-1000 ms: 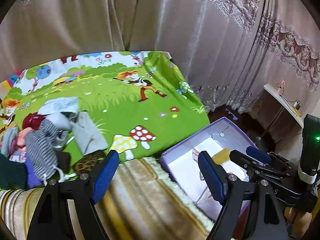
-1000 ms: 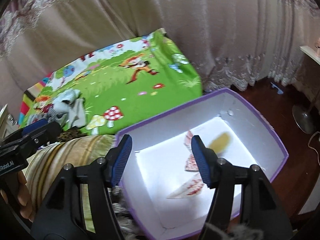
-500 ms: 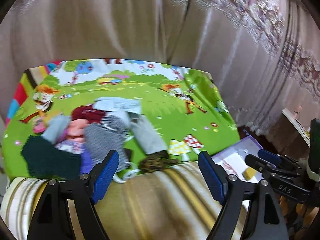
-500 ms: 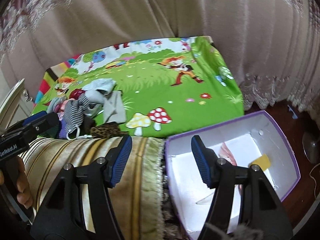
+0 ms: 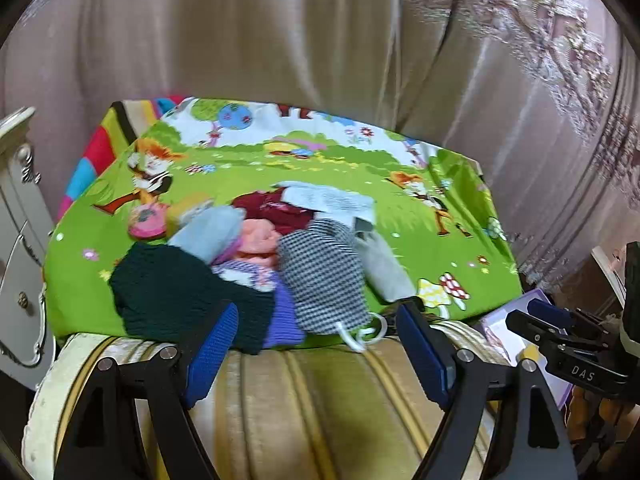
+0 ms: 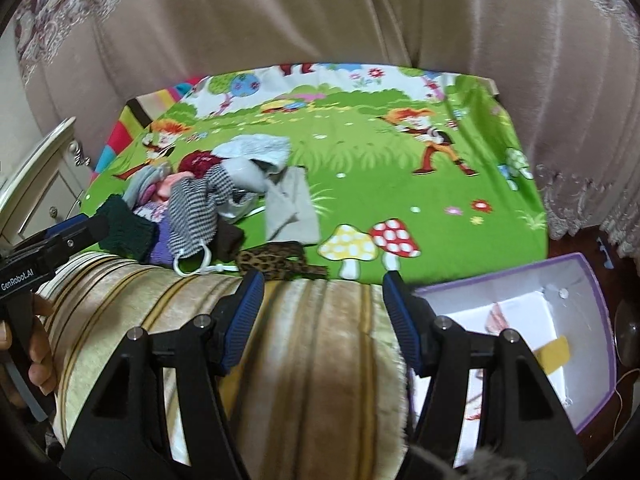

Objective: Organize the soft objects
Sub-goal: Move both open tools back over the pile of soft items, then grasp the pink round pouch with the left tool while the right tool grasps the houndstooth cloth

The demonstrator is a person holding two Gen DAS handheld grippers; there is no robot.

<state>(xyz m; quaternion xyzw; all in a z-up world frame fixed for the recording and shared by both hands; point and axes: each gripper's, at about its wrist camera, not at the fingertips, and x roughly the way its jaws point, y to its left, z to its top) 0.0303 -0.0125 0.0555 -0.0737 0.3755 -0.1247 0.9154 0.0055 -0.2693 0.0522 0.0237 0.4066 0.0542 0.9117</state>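
A heap of soft clothes [image 5: 256, 256] [image 6: 208, 200] lies on the left half of a green cartoon mat [image 5: 400, 208] [image 6: 380, 168]: a dark green knit [image 5: 176, 292], a black-and-white checked piece [image 5: 324, 280], a grey sock [image 5: 380, 268], a maroon item and a leopard-print strip [image 6: 280, 262]. My left gripper [image 5: 316, 344] stands open just short of the heap's near edge, nothing between its pads. My right gripper [image 6: 324, 312] is open and empty over the striped cushion [image 6: 280, 340], right of the heap. A purple box [image 6: 560, 320] with a white inside sits at the right.
A beige striped cushion [image 5: 320, 400] fills the foreground below both grippers. Pinkish curtains [image 5: 320, 40] hang behind the mat. A white carved cabinet [image 5: 16, 240] stands at the left. Dark wooden floor [image 6: 576, 240] shows beyond the box. A hand [image 6: 36, 360] holds the left gripper's handle.
Both grippers have swung left, away from the purple box and toward the clothes heap. The box has slid to the right edge of both views. Jaw openings look unchanged.
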